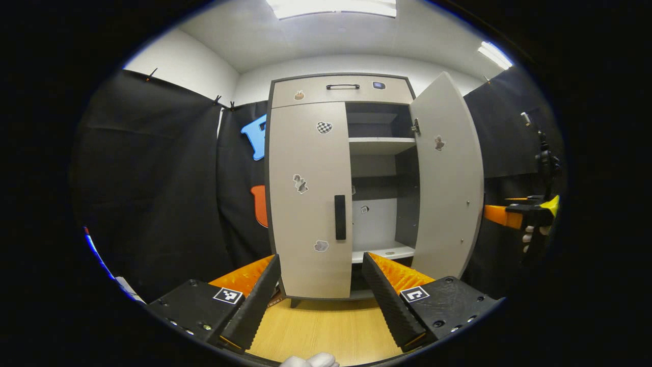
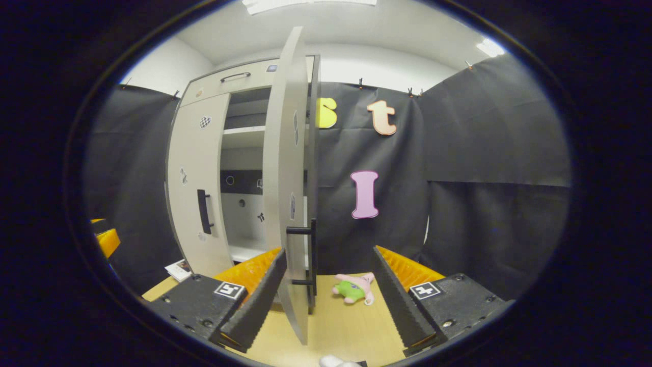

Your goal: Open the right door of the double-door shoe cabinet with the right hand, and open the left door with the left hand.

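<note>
Shoe cabinet (image 1: pixel 326 92) stands on the wood floor (image 1: pixel 326 331) against the booth's back wall. Right door (image 1: pixel 448 178) swung wide open, shelves bare inside; left door (image 1: pixel 309 199) shut, its black handle (image 1: pixel 340 217) at the inner edge. My left gripper (image 1: pixel 321 295) hangs in front of the left door, fingers apart, touching nothing. My right gripper (image 2: pixel 328 290) has fingers apart either side of the open door's edge and handle (image 2: pixel 310 257), not pressing. A plush toy (image 2: pixel 352 288) lies on the floor beyond.
</note>
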{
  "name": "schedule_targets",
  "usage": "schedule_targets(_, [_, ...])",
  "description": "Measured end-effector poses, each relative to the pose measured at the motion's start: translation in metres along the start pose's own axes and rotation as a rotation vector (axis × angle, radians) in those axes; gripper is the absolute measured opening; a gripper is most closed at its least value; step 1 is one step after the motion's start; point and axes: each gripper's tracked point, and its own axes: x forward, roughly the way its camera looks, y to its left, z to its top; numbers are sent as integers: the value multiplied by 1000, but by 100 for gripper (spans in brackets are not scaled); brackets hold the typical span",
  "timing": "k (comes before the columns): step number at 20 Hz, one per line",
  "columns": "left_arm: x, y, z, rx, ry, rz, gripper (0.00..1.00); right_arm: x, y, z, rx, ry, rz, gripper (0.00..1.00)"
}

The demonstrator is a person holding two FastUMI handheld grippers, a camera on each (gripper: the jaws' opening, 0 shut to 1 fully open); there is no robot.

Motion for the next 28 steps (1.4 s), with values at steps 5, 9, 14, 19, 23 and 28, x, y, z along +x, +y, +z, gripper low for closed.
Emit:
schedule_targets(5, [38, 18, -10, -4, 9, 6, 96, -8, 14, 0, 3, -27, 32, 100])
schedule_targets(9, [68, 15, -18, 1, 14, -24, 96, -16, 23, -9, 33, 1, 26, 100])
schedule_targets(14, [120, 2, -24, 20, 3, -73, 96, -20, 25, -12, 21, 12, -7, 100])
schedule_targets(19, [182, -24, -22, 17, -6, -119, 96, -22, 16, -10, -6, 5, -55, 100])
schedule_targets(23, [232, -43, -19, 32, -13, -135, 96, -25, 9, -10, -21, 7, -99, 100])
schedule_targets(28, [277, -53, -18, 49, -17, -129, 96, -27, -2, -10, -43, 5, -156, 100])
